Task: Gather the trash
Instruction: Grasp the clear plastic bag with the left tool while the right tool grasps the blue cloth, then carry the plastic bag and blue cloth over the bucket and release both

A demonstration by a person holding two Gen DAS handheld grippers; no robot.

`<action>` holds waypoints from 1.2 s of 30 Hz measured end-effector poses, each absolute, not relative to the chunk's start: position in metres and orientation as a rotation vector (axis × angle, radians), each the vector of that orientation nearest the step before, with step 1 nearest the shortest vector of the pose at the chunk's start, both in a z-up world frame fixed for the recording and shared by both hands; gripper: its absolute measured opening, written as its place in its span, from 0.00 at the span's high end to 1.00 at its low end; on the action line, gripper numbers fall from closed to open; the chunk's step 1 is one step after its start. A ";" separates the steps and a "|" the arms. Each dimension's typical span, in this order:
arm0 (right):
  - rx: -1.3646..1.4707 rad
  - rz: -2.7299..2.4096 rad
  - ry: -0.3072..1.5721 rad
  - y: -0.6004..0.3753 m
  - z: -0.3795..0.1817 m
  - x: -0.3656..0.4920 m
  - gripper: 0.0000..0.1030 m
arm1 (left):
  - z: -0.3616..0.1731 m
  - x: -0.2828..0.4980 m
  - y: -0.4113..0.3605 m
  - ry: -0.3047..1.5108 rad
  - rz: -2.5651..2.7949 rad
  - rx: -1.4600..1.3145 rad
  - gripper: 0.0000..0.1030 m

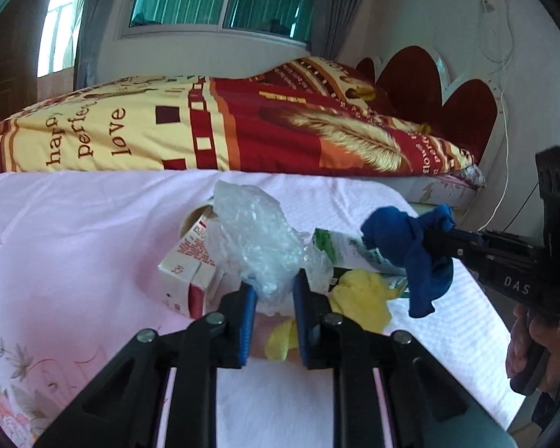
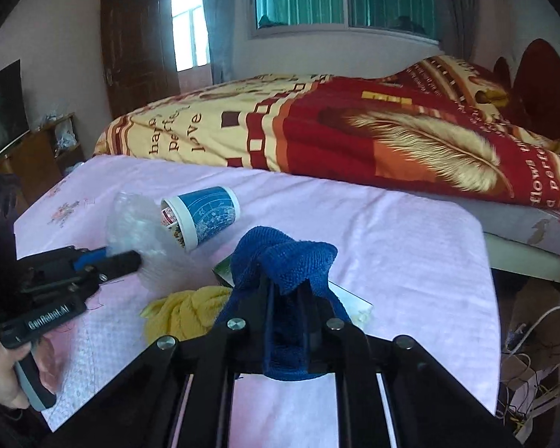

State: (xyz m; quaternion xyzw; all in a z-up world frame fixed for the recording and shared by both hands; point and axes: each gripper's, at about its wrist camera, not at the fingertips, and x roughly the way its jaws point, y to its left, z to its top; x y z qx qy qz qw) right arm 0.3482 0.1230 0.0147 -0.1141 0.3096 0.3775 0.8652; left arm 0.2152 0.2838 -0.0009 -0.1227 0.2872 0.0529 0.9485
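A crumpled clear plastic wrap (image 1: 250,239) lies in a small heap on the pink sheet (image 1: 74,246). My left gripper (image 1: 275,295) is shut on its near end, the blue pads (image 1: 247,313) pressing it from both sides. The right wrist view shows that left gripper (image 2: 130,259) with the plastic wrap (image 2: 138,227) at its tip. My right gripper (image 2: 285,295) is shut on a blue cloth (image 2: 280,261) that drapes over its fingers and hangs lifted in the left wrist view, blue cloth (image 1: 414,257). Also in the heap are a red-and-white carton (image 1: 186,272), a blue paper cup (image 2: 205,216), a yellow cloth (image 1: 358,298) and a green-and-white packet (image 1: 343,250).
A red and yellow quilt (image 1: 205,130) is piled behind the heap, with a red headboard (image 1: 463,112) at the right. The bed's right edge (image 2: 492,298) drops to a floor with cables (image 2: 534,380). A wooden cabinet (image 2: 44,156) and a dark screen (image 2: 3,112) stand at the left.
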 end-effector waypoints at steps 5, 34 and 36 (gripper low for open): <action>-0.243 0.760 0.609 0.099 0.027 0.323 0.89 | 0.012 0.194 0.274 0.564 0.100 -0.220 0.83; -0.213 0.611 0.573 -0.050 0.034 0.177 0.89 | 0.008 0.090 0.178 0.556 -0.053 -0.182 0.83; -0.205 0.589 0.567 -0.068 0.037 0.166 0.89 | 0.008 0.088 0.168 0.557 -0.072 -0.178 0.83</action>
